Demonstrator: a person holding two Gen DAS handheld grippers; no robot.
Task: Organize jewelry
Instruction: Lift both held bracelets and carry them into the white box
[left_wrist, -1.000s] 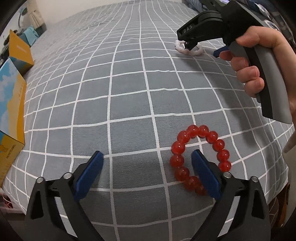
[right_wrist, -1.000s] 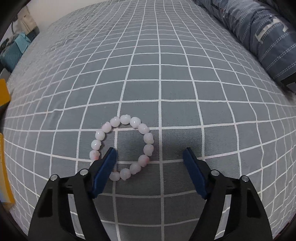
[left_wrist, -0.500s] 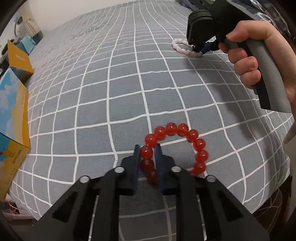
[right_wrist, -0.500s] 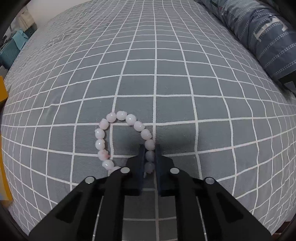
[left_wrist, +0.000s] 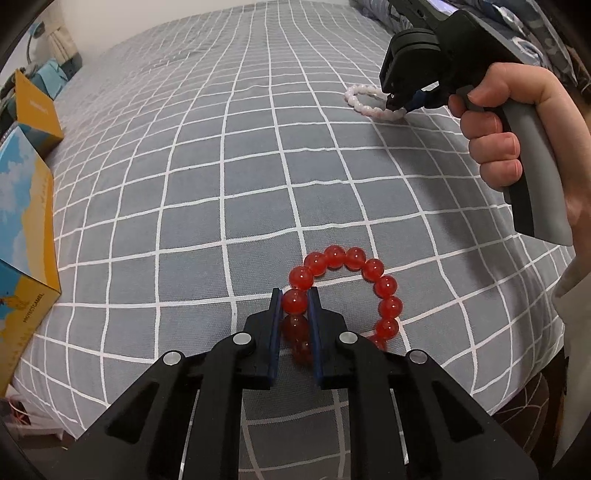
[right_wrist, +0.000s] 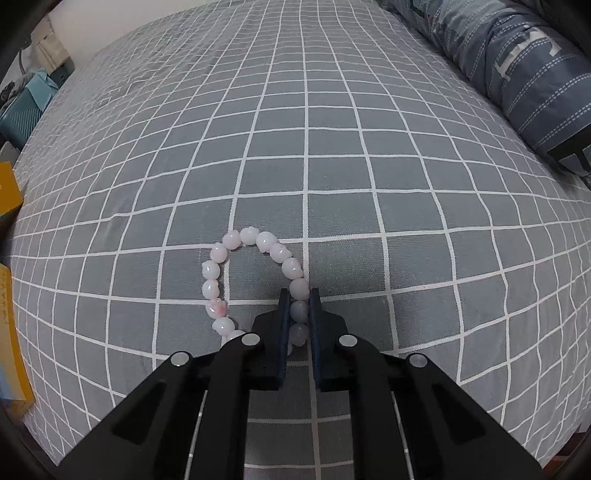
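A red bead bracelet lies on the grey checked bedspread in the left wrist view. My left gripper is shut on the beads of its left side. A pale pink bead bracelet lies on the same bedspread in the right wrist view, and my right gripper is shut on the beads of its right side. The left wrist view also shows the right gripper, held by a hand, down on the pink bracelet at the upper right.
Yellow and blue cardboard boxes stand along the bed's left edge; a yellow box edge shows in the right wrist view. A dark blue striped pillow lies at the upper right. The bed's near edge drops off just behind both grippers.
Both grippers went from wide open to shut: the left closed on the red bracelet's left side, the right on the pink bracelet's right side. Since half a second ago nothing has moved.
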